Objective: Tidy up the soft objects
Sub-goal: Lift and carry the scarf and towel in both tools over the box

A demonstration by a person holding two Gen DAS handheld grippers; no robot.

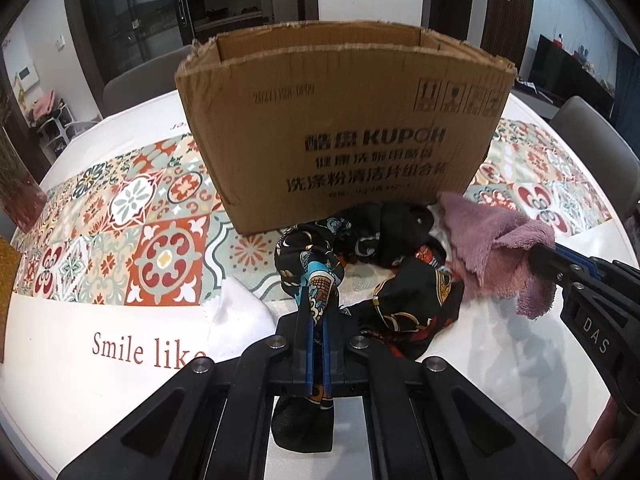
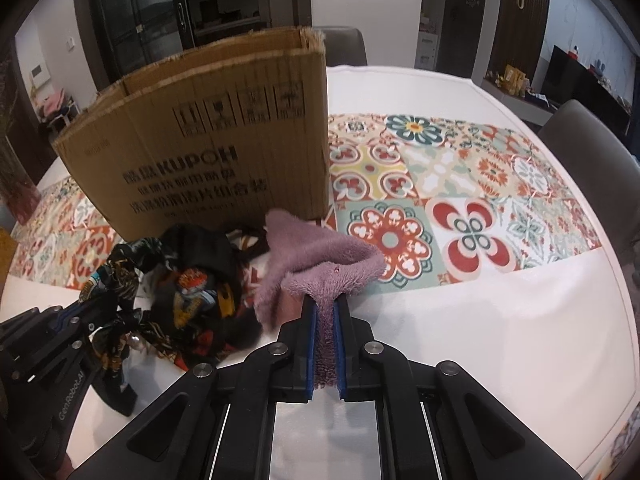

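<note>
The left gripper has its fingers pinched tight on a fold of the black patterned scarf. A short tail of the cloth hangs back behind the pads, and the rest trails forward and to the right of the tips in a loose heap on the counter. The right gripper is likewise clamped, on an edge of the purple towel. The towel bunches up just ahead of its fingers and drapes to their left, over the scarf pile.

Each cloth seems to be gripped at an edge so that lifting pulls it free of the other, since the two lie tangled and touching. The box stands open-topped directly beyond both sets of fingers, just behind the heap. It is probably where the cloths go, and its wall is high, so both need raising well above the rim first.
</note>
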